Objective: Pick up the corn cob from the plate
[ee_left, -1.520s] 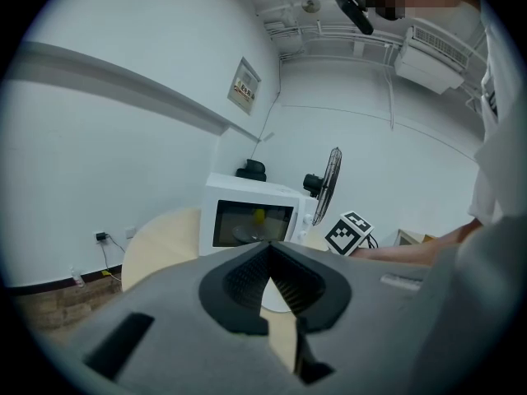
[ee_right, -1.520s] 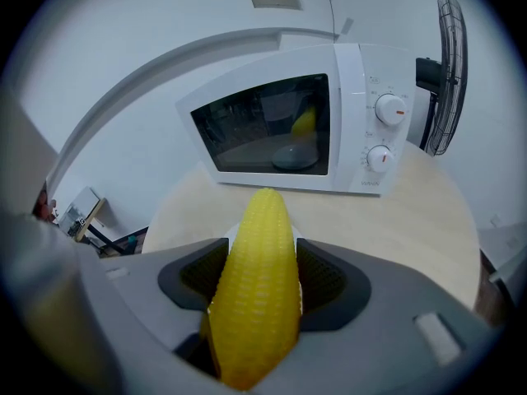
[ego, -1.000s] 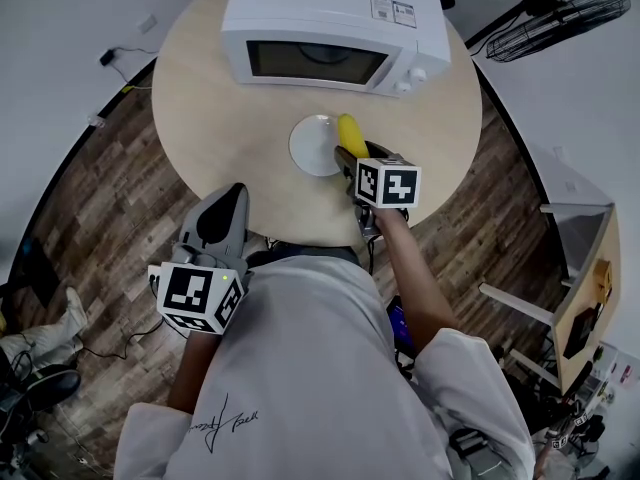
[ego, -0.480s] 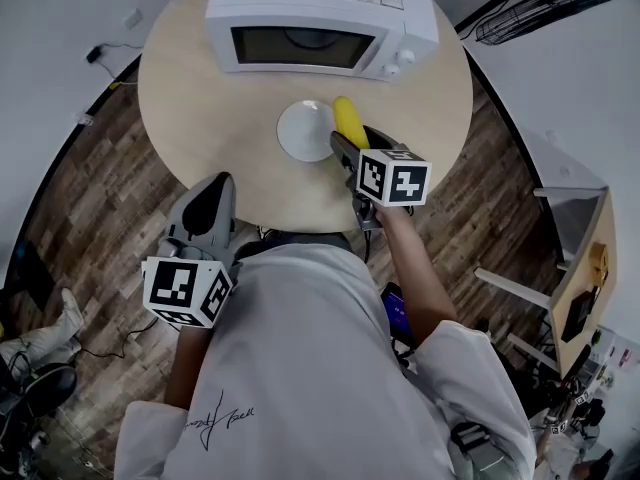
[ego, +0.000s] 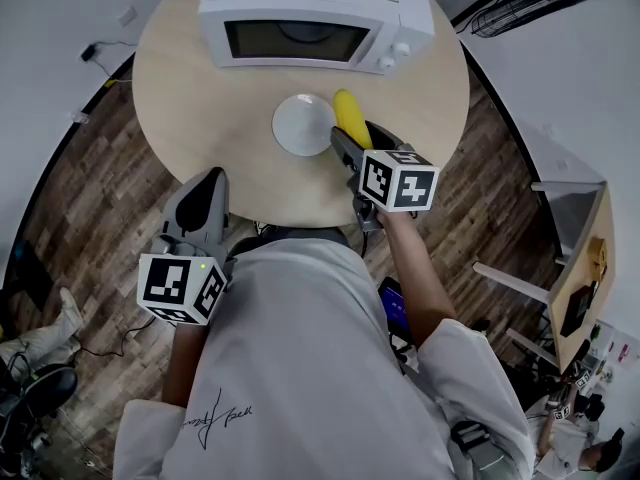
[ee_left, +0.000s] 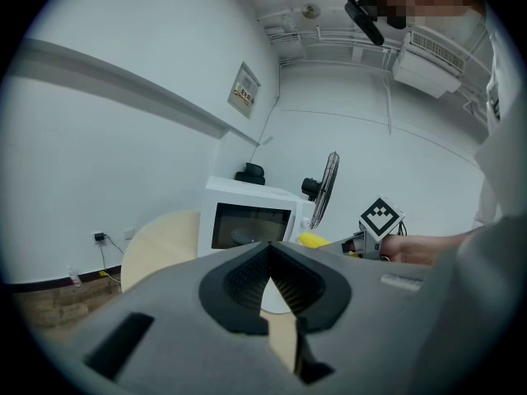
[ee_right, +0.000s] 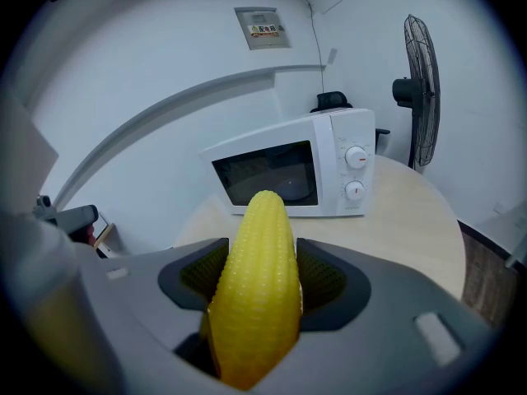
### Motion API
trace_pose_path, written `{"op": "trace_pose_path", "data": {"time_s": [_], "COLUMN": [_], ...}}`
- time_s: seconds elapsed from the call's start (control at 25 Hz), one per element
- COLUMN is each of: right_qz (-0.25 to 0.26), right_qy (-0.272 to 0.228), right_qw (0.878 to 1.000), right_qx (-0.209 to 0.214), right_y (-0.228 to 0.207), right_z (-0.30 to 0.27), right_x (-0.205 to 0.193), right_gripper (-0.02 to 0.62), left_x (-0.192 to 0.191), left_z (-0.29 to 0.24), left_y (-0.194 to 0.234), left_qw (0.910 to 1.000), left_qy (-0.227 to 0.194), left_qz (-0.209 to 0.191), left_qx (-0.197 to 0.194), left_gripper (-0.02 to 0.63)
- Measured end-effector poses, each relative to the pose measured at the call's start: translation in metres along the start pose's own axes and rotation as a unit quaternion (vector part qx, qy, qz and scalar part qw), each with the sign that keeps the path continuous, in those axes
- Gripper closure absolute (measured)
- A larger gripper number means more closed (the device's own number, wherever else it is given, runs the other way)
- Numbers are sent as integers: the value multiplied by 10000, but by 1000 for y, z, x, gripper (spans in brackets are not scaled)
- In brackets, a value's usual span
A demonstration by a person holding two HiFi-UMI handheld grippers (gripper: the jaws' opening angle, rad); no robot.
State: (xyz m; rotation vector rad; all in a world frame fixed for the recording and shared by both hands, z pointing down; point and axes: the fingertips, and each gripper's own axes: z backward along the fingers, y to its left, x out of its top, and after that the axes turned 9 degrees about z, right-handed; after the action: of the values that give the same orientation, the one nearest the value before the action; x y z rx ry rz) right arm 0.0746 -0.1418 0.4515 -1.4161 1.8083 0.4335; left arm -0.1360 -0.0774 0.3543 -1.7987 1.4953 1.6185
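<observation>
The yellow corn cob (ee_right: 257, 278) stands up between the jaws of my right gripper (ee_right: 262, 299), which is shut on it. In the head view the corn cob (ego: 347, 113) is held by the right gripper (ego: 362, 140) just right of the empty white plate (ego: 300, 125), above the round wooden table (ego: 220, 118). My left gripper (ego: 210, 183) hangs at the table's near left edge, away from the plate. In its own view the left gripper (ee_left: 270, 280) has its jaws together with nothing between them.
A white microwave (ego: 315, 13) with its door closed stands at the back of the table, behind the plate. The microwave (ee_right: 292, 171) faces the right gripper. A standing fan (ee_right: 420, 89) is off to the right. Wood floor surrounds the table.
The right gripper with the corn cob has drawn slightly to the right, away from the plate. The left gripper has stayed shut and shifted a little toward the person.
</observation>
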Motion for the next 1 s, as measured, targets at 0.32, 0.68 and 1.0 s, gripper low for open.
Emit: {"op": "trace_pose_path", "data": {"time_s": [0.32, 0.68, 1.0], "right_qz": [-57, -125, -68], "right_qy": [-207, -495, -742], "right_qw": [9998, 9987, 9971], "right_qx": [10, -39, -162], "right_y": [3, 8, 18], "right_z": [13, 31, 51], "right_x": [8, 20, 28], "right_gripper": [322, 322, 322], "left_x": [0, 0, 2], "left_z": [-2, -3, -1], "left_y": [1, 8, 15], "left_qw": [10000, 9998, 9997], "left_qy": [5, 9, 24], "left_qz": [56, 174, 203], "left_qx": [13, 100, 165], "left_gripper": [614, 615, 615]}}
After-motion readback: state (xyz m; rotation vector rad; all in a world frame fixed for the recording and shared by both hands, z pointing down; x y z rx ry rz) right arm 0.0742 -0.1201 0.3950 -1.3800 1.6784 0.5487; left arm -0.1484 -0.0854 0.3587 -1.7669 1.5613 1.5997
